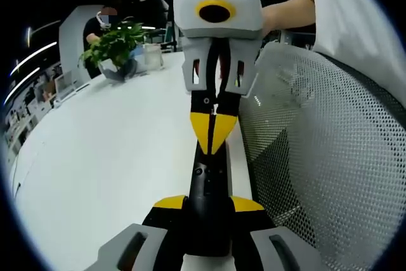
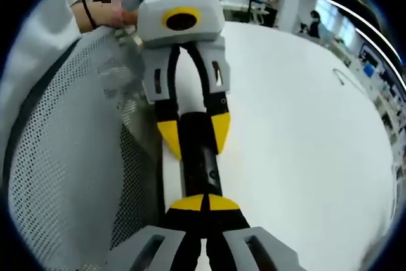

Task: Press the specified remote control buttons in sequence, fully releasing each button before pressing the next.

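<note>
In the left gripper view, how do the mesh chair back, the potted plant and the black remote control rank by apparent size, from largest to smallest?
1. Mesh chair back, clearly the largest.
2. Black remote control; it lies close to the camera, which may exaggerate its size.
3. Potted plant; it stands far back on the white table, so the order of the last two is unsure.

No legible text, labels, brands, numbers or signs. Markings on the remote control (image 1: 208,211) are too small to read.
</note>
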Demonstrator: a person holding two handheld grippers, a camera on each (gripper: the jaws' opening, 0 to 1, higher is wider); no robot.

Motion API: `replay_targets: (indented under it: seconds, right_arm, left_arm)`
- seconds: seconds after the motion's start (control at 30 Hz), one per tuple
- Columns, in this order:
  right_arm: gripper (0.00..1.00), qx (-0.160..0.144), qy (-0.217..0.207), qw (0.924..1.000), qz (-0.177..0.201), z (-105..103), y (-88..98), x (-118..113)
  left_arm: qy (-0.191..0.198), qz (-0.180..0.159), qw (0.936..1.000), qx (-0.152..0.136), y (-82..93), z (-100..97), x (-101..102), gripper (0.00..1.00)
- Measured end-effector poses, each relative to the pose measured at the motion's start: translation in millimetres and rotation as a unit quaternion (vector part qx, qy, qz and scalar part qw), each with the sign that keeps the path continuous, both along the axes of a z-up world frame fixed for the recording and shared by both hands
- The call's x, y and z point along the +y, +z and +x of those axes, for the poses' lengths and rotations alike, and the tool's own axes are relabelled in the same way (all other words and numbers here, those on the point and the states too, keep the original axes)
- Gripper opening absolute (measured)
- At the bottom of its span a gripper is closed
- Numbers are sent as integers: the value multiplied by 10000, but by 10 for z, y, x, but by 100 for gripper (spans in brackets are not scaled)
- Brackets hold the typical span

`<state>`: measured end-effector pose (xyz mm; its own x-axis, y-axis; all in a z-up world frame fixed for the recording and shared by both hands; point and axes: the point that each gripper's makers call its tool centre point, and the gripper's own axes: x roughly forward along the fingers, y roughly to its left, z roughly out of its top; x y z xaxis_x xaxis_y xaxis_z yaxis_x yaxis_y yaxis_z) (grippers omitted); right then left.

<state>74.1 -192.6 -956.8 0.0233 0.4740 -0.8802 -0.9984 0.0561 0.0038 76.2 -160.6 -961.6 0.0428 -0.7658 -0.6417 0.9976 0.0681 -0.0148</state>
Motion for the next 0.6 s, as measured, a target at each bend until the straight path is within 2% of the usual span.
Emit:
replay_targets:
  seconds: [0.13, 0.23, 0.3, 0.37, 0.6]
  right_arm:
    - [0, -216, 152, 9994, -221, -6, -6, 15]
    - [0, -338, 214, 9991, -154, -11, -9, -1]
    - [0, -297, 96, 9994, 136, 4, 1, -8]
    - [0, -219, 4, 9994, 257, 11, 10, -19]
    - [0, -151, 14, 9997, 212, 9, 18, -67]
  left_arm:
    - [3, 5, 10000, 0, -1, -3, 3, 25]
    - [4, 3, 10000, 1, -1, -5, 4, 25]
    - [9, 5, 10000, 3, -1, -5, 4, 25]
    - [10, 8, 10000, 1, -2, -4, 5, 25]
    - [25, 22, 10000, -10, -3, 0, 7, 25]
